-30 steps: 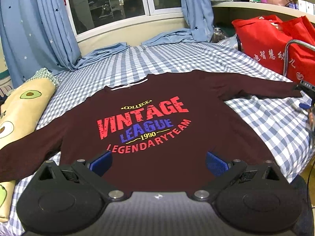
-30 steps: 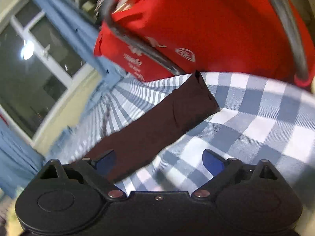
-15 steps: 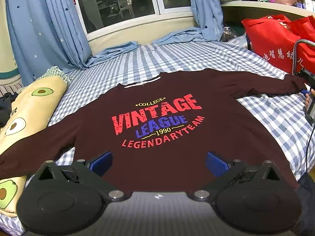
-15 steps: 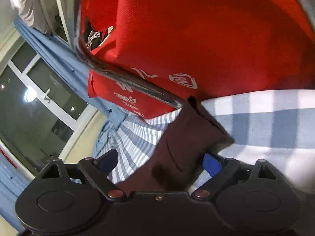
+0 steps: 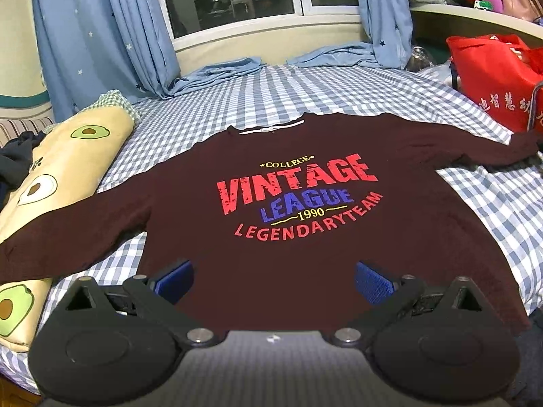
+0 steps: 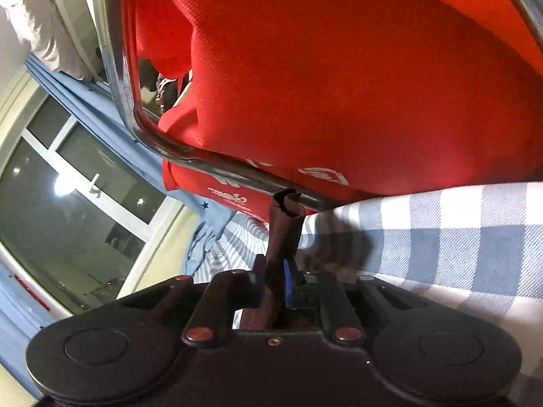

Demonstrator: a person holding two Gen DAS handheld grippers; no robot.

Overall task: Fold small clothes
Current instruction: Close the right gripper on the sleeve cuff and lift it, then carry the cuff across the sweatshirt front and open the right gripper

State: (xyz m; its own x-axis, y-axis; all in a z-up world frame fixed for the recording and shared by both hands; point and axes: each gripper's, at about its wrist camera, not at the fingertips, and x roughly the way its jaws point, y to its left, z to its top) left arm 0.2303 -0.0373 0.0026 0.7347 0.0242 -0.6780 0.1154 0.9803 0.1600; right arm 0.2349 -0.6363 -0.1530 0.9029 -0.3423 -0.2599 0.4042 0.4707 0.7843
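Note:
A dark maroon long-sleeved shirt (image 5: 305,230) with red and blue "VINTAGE LEAGUE" lettering lies flat, front up, on the checked bed (image 5: 305,91), both sleeves spread out. My left gripper (image 5: 273,279) hovers open over the shirt's bottom hem, nothing between its blue pads. In the right wrist view my right gripper (image 6: 273,283) has its jaws closing on the cuff of the right sleeve (image 6: 283,224); the pads press the bunched maroon fabric, which sticks up past the fingertips. The right gripper itself is out of the left wrist view.
A red fabric bag (image 6: 339,84) with a metal frame tube (image 6: 190,156) stands right behind the held cuff, at the bed's right edge (image 5: 492,78). An avocado-print pillow (image 5: 51,183) lies along the left under the other sleeve. Blue curtains (image 5: 95,34) and a window are at the back.
My right gripper went from wide open around the sleeve end to pinched on the cuff, rolling as it moved in. The left gripper drifted sideways over the hem and stayed open.

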